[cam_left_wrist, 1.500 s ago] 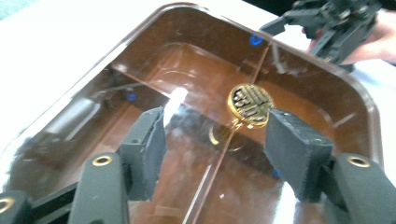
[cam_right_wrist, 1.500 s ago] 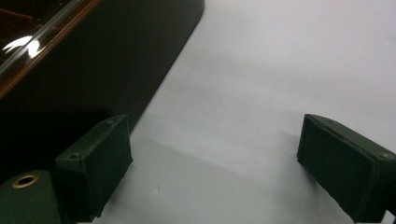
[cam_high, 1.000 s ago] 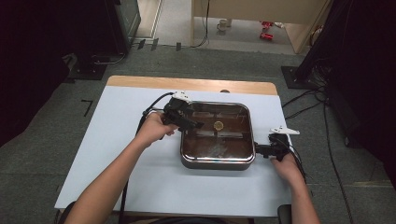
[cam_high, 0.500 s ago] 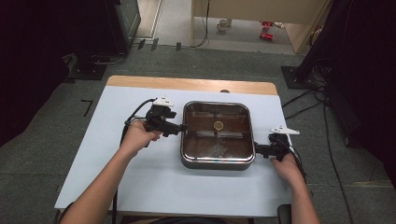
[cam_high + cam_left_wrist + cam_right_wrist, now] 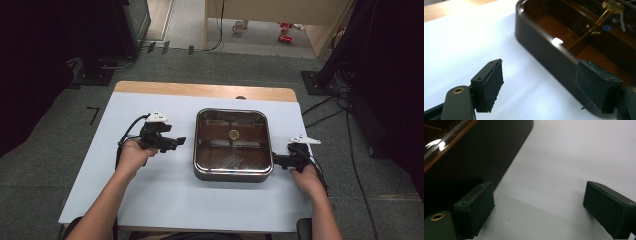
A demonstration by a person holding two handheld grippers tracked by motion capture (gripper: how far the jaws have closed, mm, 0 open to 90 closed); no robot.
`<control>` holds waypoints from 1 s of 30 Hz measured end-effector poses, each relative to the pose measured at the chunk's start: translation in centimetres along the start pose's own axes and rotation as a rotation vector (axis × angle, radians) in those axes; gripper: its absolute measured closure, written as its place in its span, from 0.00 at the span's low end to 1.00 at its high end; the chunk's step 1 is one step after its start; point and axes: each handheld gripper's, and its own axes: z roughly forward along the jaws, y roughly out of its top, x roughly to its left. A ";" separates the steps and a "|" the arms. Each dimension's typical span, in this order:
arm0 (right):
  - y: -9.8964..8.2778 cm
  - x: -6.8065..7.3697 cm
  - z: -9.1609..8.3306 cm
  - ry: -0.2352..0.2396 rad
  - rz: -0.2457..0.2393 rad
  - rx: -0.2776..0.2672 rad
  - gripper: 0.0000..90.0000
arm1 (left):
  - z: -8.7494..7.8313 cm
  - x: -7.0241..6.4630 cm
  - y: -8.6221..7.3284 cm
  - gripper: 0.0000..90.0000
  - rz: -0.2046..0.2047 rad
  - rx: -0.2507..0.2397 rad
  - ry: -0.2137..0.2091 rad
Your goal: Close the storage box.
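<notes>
High view: a square pan (image 5: 233, 145) with a glass lid sits right of centre on the white-covered table (image 5: 150, 200). The left hand-held gripper (image 5: 172, 143) hangs just off the pan's left side, not touching it; the right hand-held gripper (image 5: 276, 161) sits close against the pan's near right corner. The step in hand looks like a two-sided approach to take hold of the pan, and the next move would call for closing in on each side together.

Left gripper view: jaws apart and empty, the pan's dark wall (image 5: 549, 55) running past the right-hand jaw, bare table to the pan's left giving room.

Right gripper view: jaws apart, nothing between them, the pan's rounded corner (image 5: 486, 157) just beyond one jaw. Open table lies on the far side; the table's right edge is near in the high view.
</notes>
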 end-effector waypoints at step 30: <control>0.0 0.0 0.0 0.001 -0.001 0.001 0.10 | 0.5 3.6 -6.9 0.27 -0.058 0.078 0.155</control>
